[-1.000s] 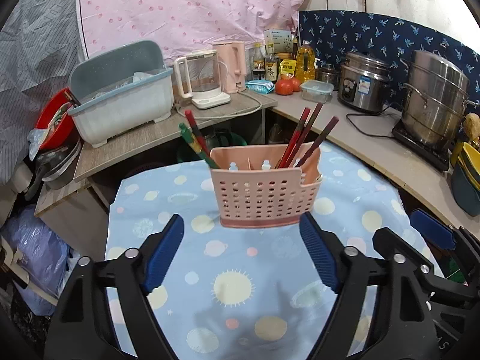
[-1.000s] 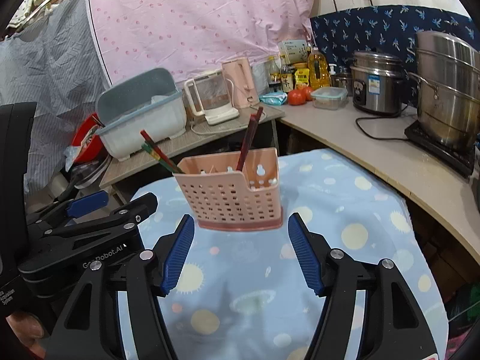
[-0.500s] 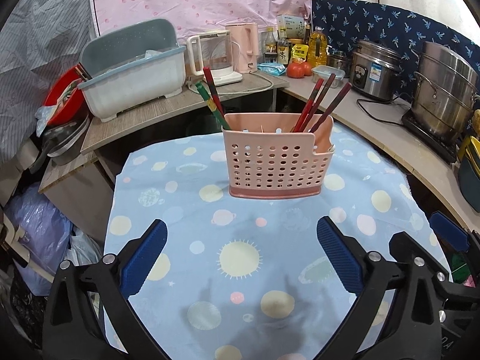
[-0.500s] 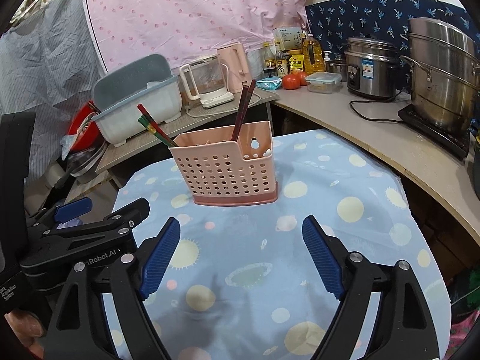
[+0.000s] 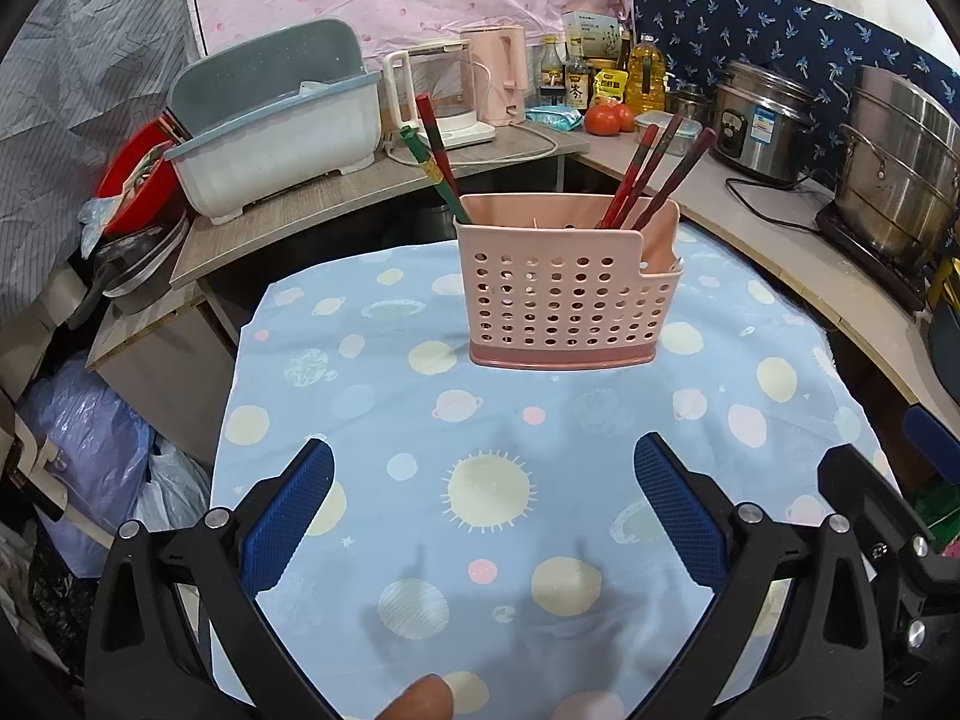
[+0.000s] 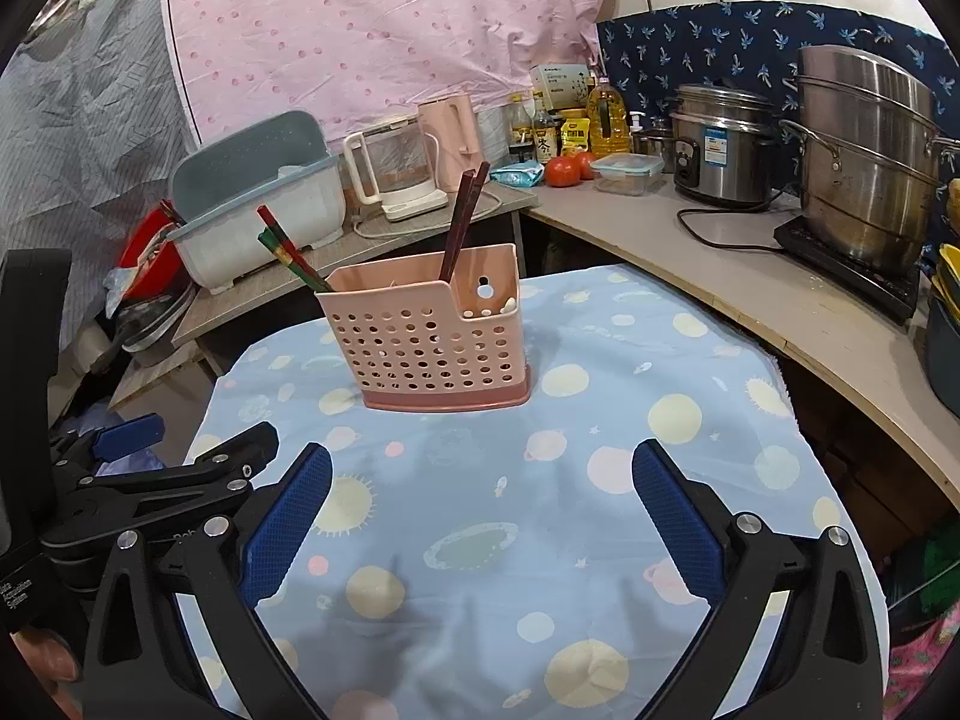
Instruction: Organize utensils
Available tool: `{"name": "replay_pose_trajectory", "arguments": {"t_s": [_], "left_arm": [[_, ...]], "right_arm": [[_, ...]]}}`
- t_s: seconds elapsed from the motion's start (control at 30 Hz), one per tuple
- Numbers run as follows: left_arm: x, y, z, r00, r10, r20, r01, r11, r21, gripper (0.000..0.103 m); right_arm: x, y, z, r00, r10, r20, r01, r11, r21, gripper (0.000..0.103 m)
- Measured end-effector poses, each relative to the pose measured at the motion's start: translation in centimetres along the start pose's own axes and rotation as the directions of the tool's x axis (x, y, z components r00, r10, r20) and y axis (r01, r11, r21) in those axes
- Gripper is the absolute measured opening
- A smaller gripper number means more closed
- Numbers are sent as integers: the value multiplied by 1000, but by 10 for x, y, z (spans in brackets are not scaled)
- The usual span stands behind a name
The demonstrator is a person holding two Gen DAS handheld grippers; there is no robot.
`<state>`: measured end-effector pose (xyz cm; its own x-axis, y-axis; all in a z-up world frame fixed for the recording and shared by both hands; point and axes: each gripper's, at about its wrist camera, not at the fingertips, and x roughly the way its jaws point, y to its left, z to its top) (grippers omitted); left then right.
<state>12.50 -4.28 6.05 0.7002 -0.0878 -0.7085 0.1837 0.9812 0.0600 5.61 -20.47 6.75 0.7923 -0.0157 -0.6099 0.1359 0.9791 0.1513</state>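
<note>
Two tongs hang over the cloth (image 5: 372, 420), both released, jaws spread wide with nothing between them. The left tongs (image 5: 483, 501) sit low at the near edge of the table; in the right view their black frame shows to the left of the right tongs (image 6: 482, 501), close beside them but not touching.

Off to the far left of both, on a wooden shelf, stands a dish rack (image 5: 282, 132), with a kettle (image 5: 444, 99) just right of it.

Straight ahead of the left tongs, well apart from the blue pads (image 5: 288, 516), a pink holder (image 5: 564, 294) stands upright on the cloth. From the right tongs it lies ahead and slightly left (image 6: 429, 339). At its left end two red-and-green chopsticks (image 5: 433, 159) lean out to the left. At its right end three dark red chopsticks (image 5: 654, 177) lean to the right; from the right view they look nearly upright and bunched together (image 6: 465, 216).

Farther right, beyond the table edge, a counter (image 6: 750, 276) carries tomatoes (image 6: 567, 169), a rice cooker (image 5: 759, 126) and a tall steel pot (image 6: 864, 162).
</note>
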Motion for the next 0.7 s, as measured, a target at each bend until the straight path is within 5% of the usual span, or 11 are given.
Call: {"name": "replay_pose_trajectory", "arguments": {"t_s": [0.7], "left_arm": [[1, -1, -2, 1000, 20, 11, -21, 1000, 6, 96]], "right_arm": [[2, 6, -3, 1000, -26, 9, 26, 999, -28, 97]]}}
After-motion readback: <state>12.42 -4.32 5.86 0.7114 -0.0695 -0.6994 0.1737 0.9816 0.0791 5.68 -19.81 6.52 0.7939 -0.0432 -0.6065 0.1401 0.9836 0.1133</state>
